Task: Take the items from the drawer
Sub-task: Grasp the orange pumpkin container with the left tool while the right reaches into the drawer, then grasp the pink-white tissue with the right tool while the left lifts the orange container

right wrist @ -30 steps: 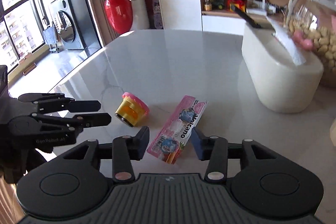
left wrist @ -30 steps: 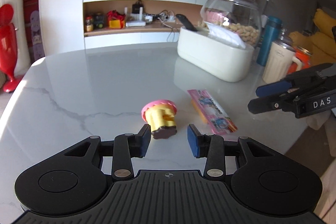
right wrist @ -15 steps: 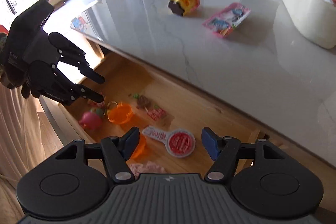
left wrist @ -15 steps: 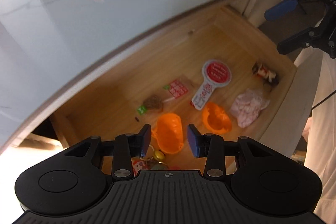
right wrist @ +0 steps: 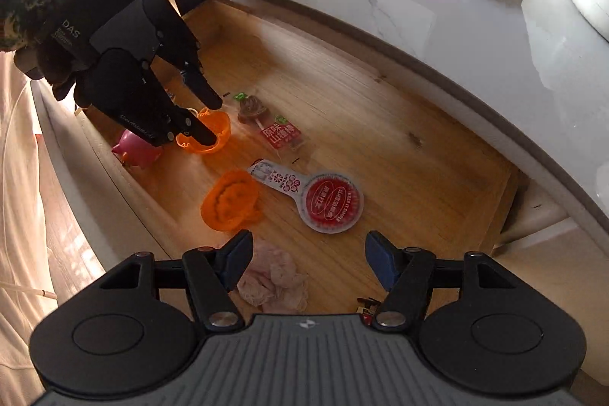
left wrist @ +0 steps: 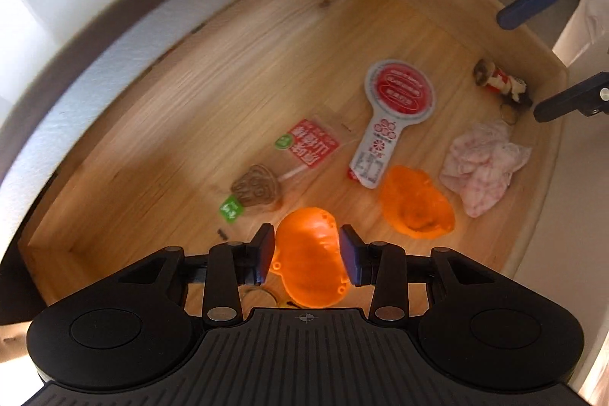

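left gripper (left wrist: 306, 252) straddles orange shell (left wrist: 310, 259) in drawer (left wrist: 228, 71), jaws narrow, seemingly not pressing.

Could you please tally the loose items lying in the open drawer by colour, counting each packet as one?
Orange: 2, a shell half between the left gripper's fingers and another half.
Pink: 2, a pig toy and a crumpled wrapper.
Red and white: 3, a paddle-shaped packet, a lollipop packet, a small figure.
Total: 7
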Demonstrator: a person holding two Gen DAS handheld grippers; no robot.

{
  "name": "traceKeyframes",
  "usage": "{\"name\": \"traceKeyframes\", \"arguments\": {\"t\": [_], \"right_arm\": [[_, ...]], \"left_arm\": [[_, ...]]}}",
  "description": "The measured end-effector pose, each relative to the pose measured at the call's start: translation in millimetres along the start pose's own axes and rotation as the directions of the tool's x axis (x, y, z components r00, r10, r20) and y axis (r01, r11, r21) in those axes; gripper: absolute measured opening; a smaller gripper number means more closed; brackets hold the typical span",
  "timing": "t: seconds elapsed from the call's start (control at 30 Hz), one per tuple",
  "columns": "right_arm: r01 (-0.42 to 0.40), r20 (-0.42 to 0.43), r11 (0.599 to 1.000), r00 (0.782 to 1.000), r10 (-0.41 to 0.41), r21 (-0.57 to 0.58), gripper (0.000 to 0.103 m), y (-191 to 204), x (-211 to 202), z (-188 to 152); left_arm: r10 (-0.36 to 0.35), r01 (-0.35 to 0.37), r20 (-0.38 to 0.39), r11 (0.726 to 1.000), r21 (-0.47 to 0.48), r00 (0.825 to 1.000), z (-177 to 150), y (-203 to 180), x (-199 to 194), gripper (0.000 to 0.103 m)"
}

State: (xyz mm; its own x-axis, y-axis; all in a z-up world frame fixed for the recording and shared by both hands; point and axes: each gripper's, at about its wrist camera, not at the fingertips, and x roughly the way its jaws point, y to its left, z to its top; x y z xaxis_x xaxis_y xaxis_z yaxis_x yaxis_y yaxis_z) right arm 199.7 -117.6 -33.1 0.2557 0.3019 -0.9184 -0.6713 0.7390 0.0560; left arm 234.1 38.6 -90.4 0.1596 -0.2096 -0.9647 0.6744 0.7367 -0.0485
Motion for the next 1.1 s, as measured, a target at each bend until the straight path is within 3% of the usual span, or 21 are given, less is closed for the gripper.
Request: {"name": "traceKeyframes", "arguments": {"t": [0.17, 0.43, 0.5, 0.53, 0.63, 0.83, 0.93, 1.03, 1.1], "right_arm": [[-0.006, -0.012, 1.000, 1.000, 0.006, 0.007, 0.066, -2, 4, 2], [-0.006, -0.025, 1.000, 1.000, 0.006, 0.015, 0.066, -2, 9, 4], [-0.007, -0.027, 1.000, 1.000, 0.008, 0.018, 0.066, -2, 10, 5], [-0.010, -0.027, 1.000, 1.000, 0.011, 0.021, 0.066, -3, 11, 5], [-0.014, -0.024, 0.999, 1.000, 0.015, 0.037, 0.066, -5, 10, 5], [-0.018, -0.025, 0.999, 1.000, 0.018, 0.036, 0.066, -9, 6, 10], [-0.068, -0.087, 0.996, 0.994, 0.072, 0.051, 0.066, -13, 15, 20], [-0.157, -0.196, 0.972, 0.962, 0.191, 0.173, 0.065, -22, 36, 31], [-0.170, -0.266, 0.952, 0.934, 0.238, 0.256, 0.064, -24, 54, 36]], "left_arm": [[0.017, -0.017, -0.049, 1.000, -0.002, 0.999, -2, -1, 11, 0.042], [0.010, -0.001, -0.112, 0.997, 0.082, 0.994, -3, -18, 20, 0.042], [0.000, 0.008, -0.112, 0.997, 0.079, 0.994, -2, -19, 19, 0.031], [-0.017, 0.025, -0.115, 0.998, 0.066, 0.993, -2, -18, 17, 0.019], [-0.014, 0.021, -0.149, 0.999, 0.043, 0.989, -1, -16, 16, 0.018], [0.001, 0.001, -0.064, 0.999, 0.037, 0.998, -3, -15, -13, 0.018], [0.001, -0.001, 0.014, 1.000, -0.009, 1.000, -6, -10, -42, 0.018], [0.016, -0.011, 0.096, 0.999, -0.048, 0.995, -9, -5, -68, 0.018], [0.021, -0.006, 0.155, 0.996, -0.092, 0.988, -14, -2, -83, 0.018]]}}
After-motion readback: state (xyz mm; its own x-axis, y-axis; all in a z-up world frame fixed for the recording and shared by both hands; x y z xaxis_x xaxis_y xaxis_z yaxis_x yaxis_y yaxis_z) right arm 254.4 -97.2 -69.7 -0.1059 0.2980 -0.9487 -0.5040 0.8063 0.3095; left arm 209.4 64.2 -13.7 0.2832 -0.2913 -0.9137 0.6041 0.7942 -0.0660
